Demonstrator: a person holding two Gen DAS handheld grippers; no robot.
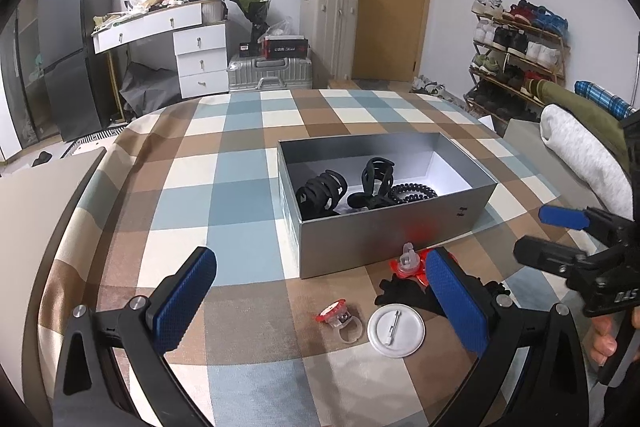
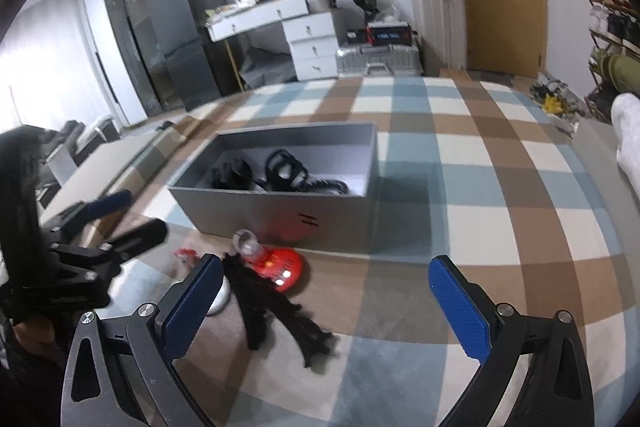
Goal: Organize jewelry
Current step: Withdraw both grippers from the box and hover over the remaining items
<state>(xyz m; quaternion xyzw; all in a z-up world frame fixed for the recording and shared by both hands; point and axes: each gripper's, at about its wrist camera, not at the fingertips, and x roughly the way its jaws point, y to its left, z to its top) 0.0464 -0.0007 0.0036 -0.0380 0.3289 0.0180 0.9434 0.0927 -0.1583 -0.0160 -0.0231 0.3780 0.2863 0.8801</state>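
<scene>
A grey open box (image 1: 384, 239) (image 2: 280, 215) sits on the checked tablecloth, holding two black claw clips (image 1: 320, 193) and a black coil hair tie (image 1: 414, 193). In front of it lie a red toy ring (image 1: 408, 263) (image 2: 276, 263), a small red-topped ring (image 1: 340, 319), a white pin badge (image 1: 396, 330) and a black fabric hair piece (image 2: 276, 315). My left gripper (image 1: 320, 307) hovers open above the small ring and badge. My right gripper (image 2: 324, 303) is open too, just right of the black fabric piece, empty.
The table edge curves away at the left with a grey panel (image 1: 36, 203) beside it. A white cushion (image 1: 580, 155) lies at the right. Suitcases (image 1: 270, 73), a drawer desk (image 1: 180, 43) and a shoe rack (image 1: 516, 55) stand behind.
</scene>
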